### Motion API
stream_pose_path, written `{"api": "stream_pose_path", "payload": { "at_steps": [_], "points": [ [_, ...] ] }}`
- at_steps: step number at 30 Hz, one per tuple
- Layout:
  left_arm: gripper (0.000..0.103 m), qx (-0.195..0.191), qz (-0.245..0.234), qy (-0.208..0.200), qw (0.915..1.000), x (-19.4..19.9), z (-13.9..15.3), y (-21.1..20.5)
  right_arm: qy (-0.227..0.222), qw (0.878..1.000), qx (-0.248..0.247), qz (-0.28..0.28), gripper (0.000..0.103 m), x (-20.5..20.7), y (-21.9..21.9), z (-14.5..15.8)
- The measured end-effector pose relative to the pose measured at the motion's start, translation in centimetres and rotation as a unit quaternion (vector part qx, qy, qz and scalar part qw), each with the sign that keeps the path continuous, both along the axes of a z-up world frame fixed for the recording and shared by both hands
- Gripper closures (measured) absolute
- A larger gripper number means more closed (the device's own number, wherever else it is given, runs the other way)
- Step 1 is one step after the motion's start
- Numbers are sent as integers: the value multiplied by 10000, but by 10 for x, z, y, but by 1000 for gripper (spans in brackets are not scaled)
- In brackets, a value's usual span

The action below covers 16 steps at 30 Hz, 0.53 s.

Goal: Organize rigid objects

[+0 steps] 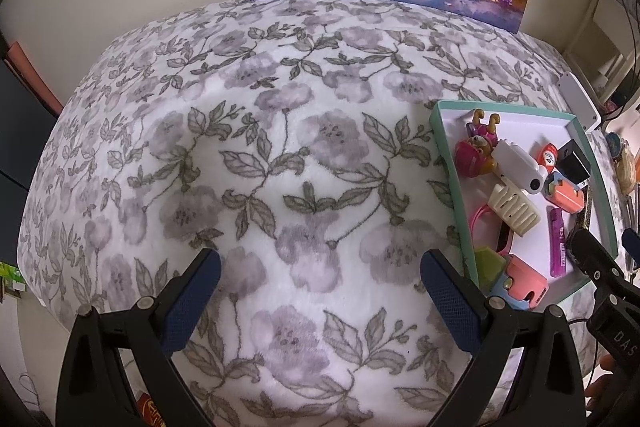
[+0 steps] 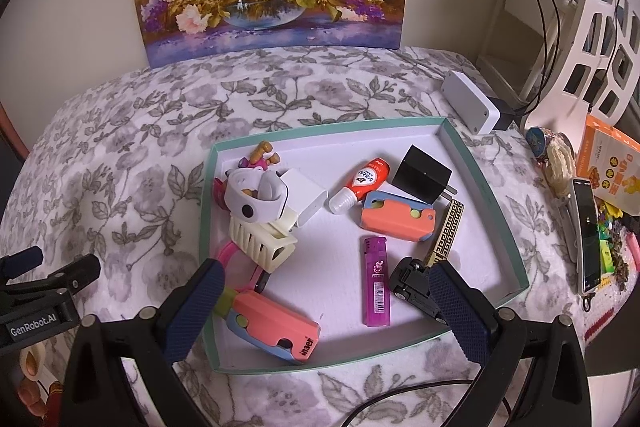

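Right gripper (image 2: 326, 303) hangs over the teal tray (image 2: 486, 195), fingers wide apart and empty, the purple lighter (image 2: 375, 281) lying dead ahead between them, long axis running straight away from the fingers. Left gripper (image 1: 320, 287), also spread and empty, sits over bare floral blanket (image 1: 280, 107), tray off to its right, so the right hand looks nearer.

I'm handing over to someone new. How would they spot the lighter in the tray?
Find the shallow mint-green cardboard tray on the floral blanket. Near its front centre lies a translucent purple plastic lighter, lengthwise. It is the only purple item, slimmer than the salmon-pink cases either side.
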<state>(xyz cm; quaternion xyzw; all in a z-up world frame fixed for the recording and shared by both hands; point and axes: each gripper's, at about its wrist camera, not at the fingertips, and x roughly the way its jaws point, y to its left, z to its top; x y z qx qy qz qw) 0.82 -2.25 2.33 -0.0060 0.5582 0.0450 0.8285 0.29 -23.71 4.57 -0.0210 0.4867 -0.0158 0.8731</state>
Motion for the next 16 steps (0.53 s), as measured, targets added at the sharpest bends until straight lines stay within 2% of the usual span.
{"api": "stream_pose_path", "payload": {
  "at_steps": [16],
  "points": [
    [3,-92,-36,-134,9999,-2,6,2,1,10000,-1,3,0,0,-1,0]
  ]
}}
